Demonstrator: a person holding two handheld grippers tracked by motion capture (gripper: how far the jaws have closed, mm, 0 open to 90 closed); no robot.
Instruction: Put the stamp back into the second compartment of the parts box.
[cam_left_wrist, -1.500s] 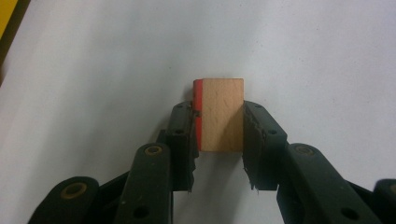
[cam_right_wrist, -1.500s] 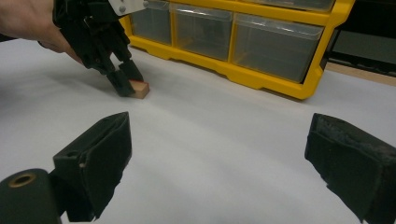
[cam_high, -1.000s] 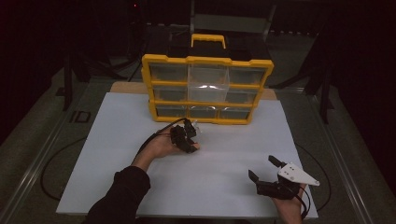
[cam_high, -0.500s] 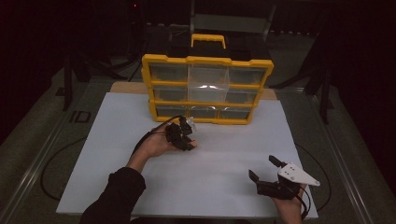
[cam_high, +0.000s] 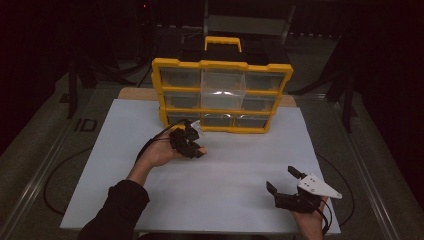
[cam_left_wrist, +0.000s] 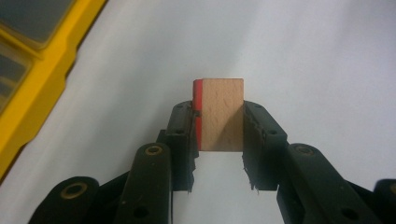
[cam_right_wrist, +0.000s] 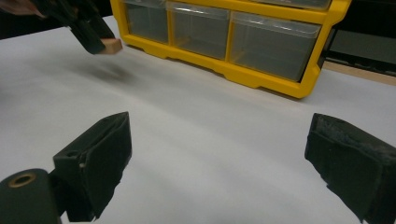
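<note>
With the left gripper pinching the wooden block above the white mat, I'd lower it flat before releasing, right gripper spread wide.

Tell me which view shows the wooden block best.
Left gripper view: the wooden block sits close up, clamped between the left gripper fingers, red face visible. Right gripper view shows its far-off tip; high view hides it.

pale bare wood, faintly pitted, red-painted on one side: small block pinched between matt black plastic jaws of left gripper. glossy yellow plastic frame, clear shiny plastic drawers: organizer beyond right gripper. matt white sheet beneath; rough black pads.
</note>
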